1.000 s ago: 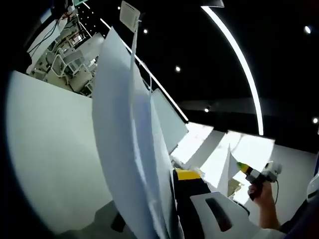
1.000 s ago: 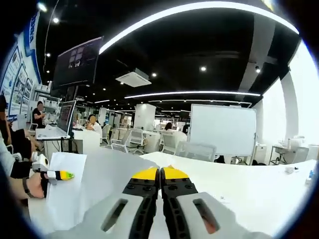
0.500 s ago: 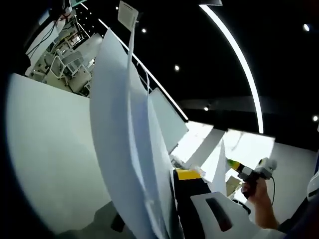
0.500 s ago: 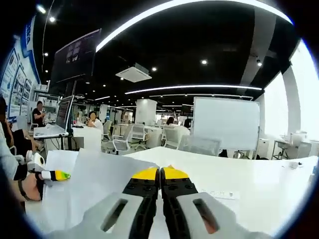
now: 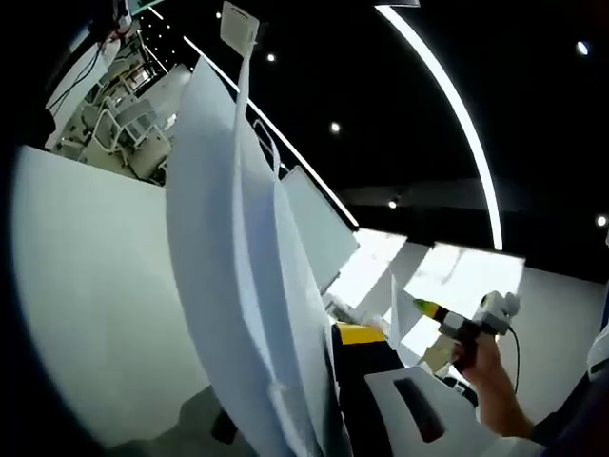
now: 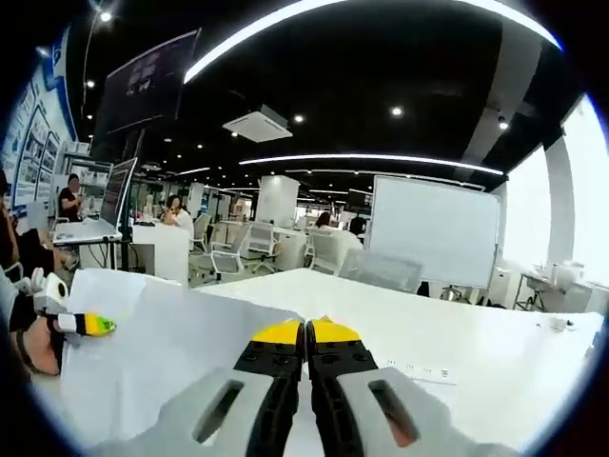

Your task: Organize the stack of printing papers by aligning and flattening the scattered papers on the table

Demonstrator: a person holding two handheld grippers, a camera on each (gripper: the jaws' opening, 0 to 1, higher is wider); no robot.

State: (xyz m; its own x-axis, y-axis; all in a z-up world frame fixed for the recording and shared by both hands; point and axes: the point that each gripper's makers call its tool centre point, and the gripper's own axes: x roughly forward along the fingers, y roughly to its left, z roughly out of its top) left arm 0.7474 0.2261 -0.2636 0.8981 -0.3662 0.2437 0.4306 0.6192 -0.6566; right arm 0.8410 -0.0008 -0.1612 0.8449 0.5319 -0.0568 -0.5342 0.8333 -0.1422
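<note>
Gripping the printing papers (image 5: 243, 286), left claw (image 5: 328, 381) has its jaws closed on the sheets, which stand up on edge in left gripper view, fanned & bowed, above the white tabletop (image 5: 86, 286). Right claw (image 6: 305, 333) in right gripper view: yellow-tipped jaws pressed together w/ the paper edge (image 6: 162, 352) at the tips; can't tell if a sheet is actually pinched. Same sheets spread twd the left claw (image 6: 90, 326) held by a hand (image 6: 33, 338) at left. Whiteboard (image 6: 433, 233) & office chairs (image 6: 238, 255) beyond the tabletop's far edge (image 6: 476, 333)
</note>
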